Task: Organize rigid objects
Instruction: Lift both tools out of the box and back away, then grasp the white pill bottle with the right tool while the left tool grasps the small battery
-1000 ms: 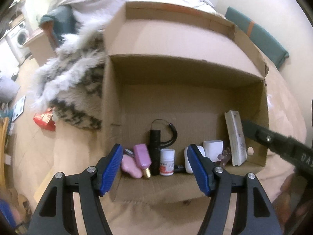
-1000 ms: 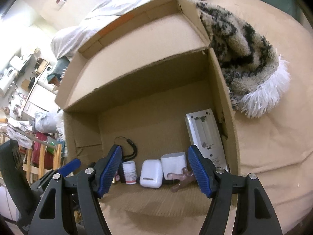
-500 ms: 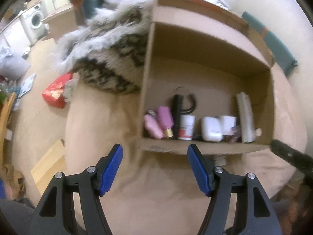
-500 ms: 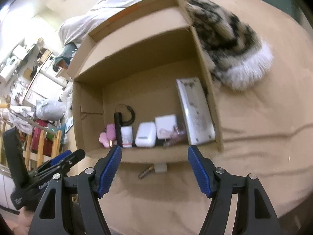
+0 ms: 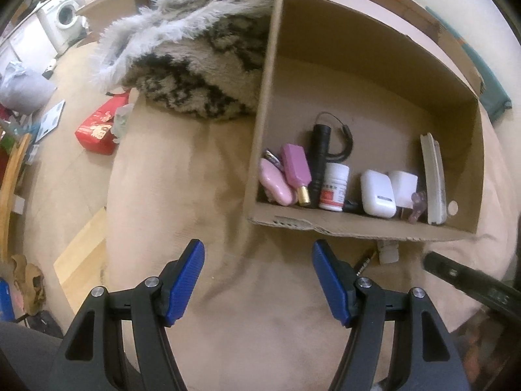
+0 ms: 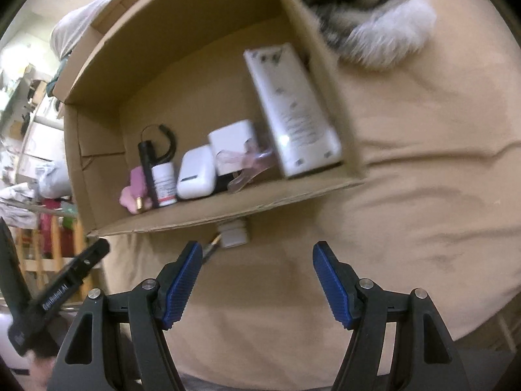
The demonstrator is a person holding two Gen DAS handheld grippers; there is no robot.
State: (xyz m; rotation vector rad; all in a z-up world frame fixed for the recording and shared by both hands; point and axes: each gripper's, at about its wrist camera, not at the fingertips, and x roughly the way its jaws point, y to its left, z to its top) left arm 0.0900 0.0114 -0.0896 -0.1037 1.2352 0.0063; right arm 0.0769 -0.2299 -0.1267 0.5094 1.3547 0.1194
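Since both claws hang apart and empty at the bottom of frame, left gripper (image 5: 259, 280) and right gripper (image 6: 257, 282), nothing's grabbed yet. Just beyond them, a white plug (image 6: 233, 233) lies on the tan blanket (image 6: 407, 195) against the cardboard box (image 5: 358, 228). Going for it risks shoving it under, since soft bedding gives.

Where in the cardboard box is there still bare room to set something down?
The box floor behind the row is bare, up to the back wall. The front edge is crowded, from the pink case to the remote control.
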